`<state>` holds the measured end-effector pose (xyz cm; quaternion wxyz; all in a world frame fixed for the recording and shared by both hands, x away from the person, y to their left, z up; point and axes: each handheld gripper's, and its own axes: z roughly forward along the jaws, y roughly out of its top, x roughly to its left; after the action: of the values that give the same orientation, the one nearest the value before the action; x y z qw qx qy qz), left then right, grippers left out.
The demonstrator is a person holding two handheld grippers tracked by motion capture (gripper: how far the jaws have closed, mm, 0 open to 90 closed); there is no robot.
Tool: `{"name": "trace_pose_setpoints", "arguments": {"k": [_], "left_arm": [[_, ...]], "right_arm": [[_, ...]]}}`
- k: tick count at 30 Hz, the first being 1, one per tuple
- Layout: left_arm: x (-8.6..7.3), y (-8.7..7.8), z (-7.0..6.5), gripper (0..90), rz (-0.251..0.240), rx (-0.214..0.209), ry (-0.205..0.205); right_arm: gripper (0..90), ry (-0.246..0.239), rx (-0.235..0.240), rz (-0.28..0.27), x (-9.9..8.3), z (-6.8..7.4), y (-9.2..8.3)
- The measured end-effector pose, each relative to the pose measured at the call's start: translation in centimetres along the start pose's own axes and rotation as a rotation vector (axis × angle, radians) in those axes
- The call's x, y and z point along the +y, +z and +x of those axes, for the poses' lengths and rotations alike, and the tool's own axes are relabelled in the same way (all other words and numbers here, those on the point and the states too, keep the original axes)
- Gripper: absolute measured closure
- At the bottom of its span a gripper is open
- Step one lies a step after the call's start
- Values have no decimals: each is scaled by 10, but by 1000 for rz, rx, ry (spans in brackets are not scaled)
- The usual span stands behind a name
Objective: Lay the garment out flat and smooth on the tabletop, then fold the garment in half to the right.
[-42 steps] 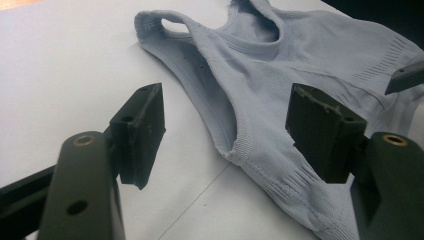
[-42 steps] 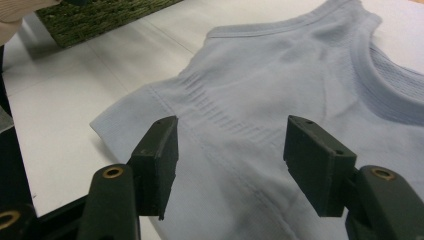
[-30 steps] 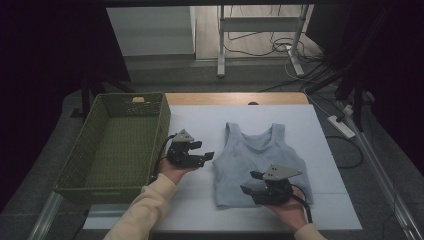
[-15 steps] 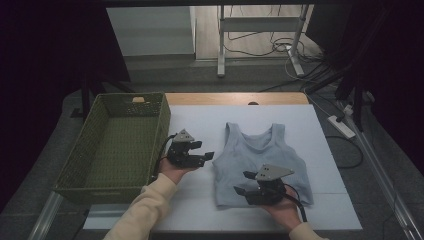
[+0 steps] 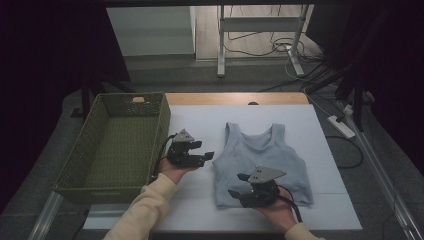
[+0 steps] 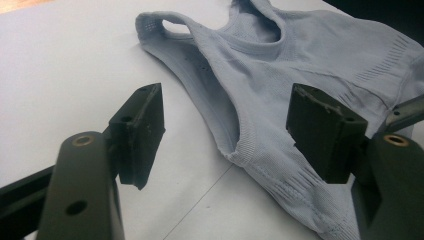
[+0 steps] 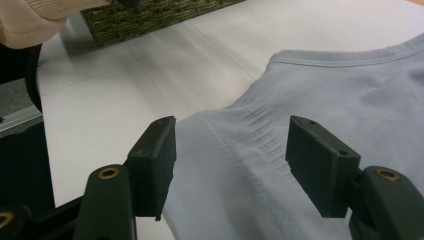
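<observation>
Both grippers, my left [image 5: 206, 156] beside the tank top [image 5: 260, 160] and my right [image 5: 239, 192] over its hem, gape unclenched, palms underneath.

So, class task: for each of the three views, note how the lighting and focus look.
High view: dim, with dark surroundings; the white table is brightest, detail soft. Left gripper view: evenly lit, the tank top sharp in its knit, near jaws slightly soft. Right gripper view: the basket is blurred, the top's hem clearer.

The tank top [image 5: 260, 155] is soft ribbed knit cloth, the basket [image 5: 107, 150] rough woven wicker, the table [image 5: 200, 125] smooth matt.
</observation>
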<state>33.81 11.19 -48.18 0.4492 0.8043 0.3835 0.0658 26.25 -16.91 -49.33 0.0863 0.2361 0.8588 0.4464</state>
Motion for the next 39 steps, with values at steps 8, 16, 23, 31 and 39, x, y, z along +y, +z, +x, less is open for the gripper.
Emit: {"name": "trace_pose_setpoints", "arguments": {"k": [8,16,23,31,39], "left_arm": [[0,2,3,319,2,7,-3],[0,4,3,320,1,8,-5],[0,7,4,320,5,9,-6],[2,11,4,320,3,10,-9],[4,18,5,320,6,15,-9]], "right_arm": [[366,-13,24,4,2,5,7],[364,-35,38,14,3,10,11],[364,-32,39,16,3,10,10],[362,-38,39,23,2,10,10],[361,-37,44,31,2,12,9]]}}
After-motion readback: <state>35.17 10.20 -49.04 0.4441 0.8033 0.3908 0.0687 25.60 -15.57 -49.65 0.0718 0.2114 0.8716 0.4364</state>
